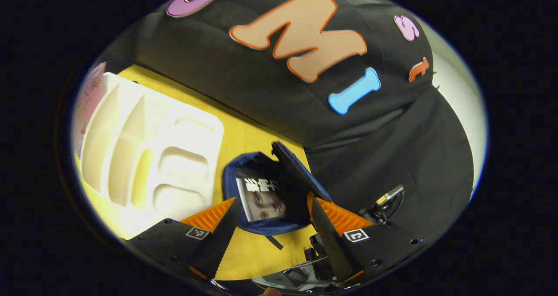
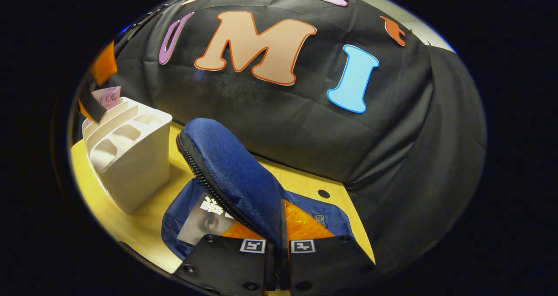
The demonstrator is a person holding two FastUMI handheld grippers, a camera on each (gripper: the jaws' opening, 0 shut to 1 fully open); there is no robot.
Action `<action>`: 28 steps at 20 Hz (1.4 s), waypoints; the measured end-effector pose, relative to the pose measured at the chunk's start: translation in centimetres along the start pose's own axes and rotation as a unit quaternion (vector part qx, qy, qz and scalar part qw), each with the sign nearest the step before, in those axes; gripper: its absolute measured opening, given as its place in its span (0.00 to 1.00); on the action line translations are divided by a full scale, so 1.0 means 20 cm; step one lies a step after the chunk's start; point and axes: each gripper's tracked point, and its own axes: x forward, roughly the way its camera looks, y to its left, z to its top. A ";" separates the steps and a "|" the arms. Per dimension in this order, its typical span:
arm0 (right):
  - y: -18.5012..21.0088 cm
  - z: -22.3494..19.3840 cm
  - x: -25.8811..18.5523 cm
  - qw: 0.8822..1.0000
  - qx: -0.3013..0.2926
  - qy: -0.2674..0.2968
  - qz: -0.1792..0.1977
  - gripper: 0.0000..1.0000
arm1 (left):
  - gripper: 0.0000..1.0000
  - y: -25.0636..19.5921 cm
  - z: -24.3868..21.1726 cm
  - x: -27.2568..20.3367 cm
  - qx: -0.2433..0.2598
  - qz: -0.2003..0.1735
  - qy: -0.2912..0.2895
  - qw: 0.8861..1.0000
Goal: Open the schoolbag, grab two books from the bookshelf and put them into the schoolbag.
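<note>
The blue schoolbag [image 2: 183, 217] lies open on the yellow table [image 2: 130, 226]. My right gripper [image 2: 277, 243] is shut on its flap [image 2: 235, 174] and holds it upright. Inside the bag lies a book with a grey cover [image 2: 202, 222]. From high above, my left gripper [image 1: 273, 196] looks down on the bag [image 1: 231, 187] and the book [image 1: 261, 198]; it is open with nothing between its fingers. The white bookshelf [image 1: 144, 156] stands left of the bag with a pink book [image 2: 107, 96] in its far slot. The left gripper [image 2: 96, 84] hangs above the shelf [image 2: 130, 156] in the right gripper view.
The black booth wall [image 2: 283, 113] rises close behind the bag and shelf. The table's right edge [image 2: 359, 230] runs just beside the bag. Part of the right gripper's body [image 1: 386, 200] shows right of the raised flap [image 1: 298, 167].
</note>
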 end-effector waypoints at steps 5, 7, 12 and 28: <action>0.00 -0.01 -0.01 1.000 -0.004 0.001 -0.007 0.10 | 0.95 0.40 0.29 -0.39 0.022 0.097 -0.057 0.993; 0.02 0.00 -0.02 1.000 -0.006 0.002 -0.010 0.07 | 0.95 0.55 0.40 -0.53 0.033 0.133 -0.076 0.988; 0.02 0.00 -0.03 1.000 -0.014 0.009 -0.014 0.07 | 0.95 0.93 0.68 -0.79 0.022 0.199 -0.108 0.974; 0.04 -0.01 -0.08 0.999 -0.011 0.037 -0.034 0.07 | 0.95 1.55 0.81 -0.62 0.008 0.213 0.004 0.977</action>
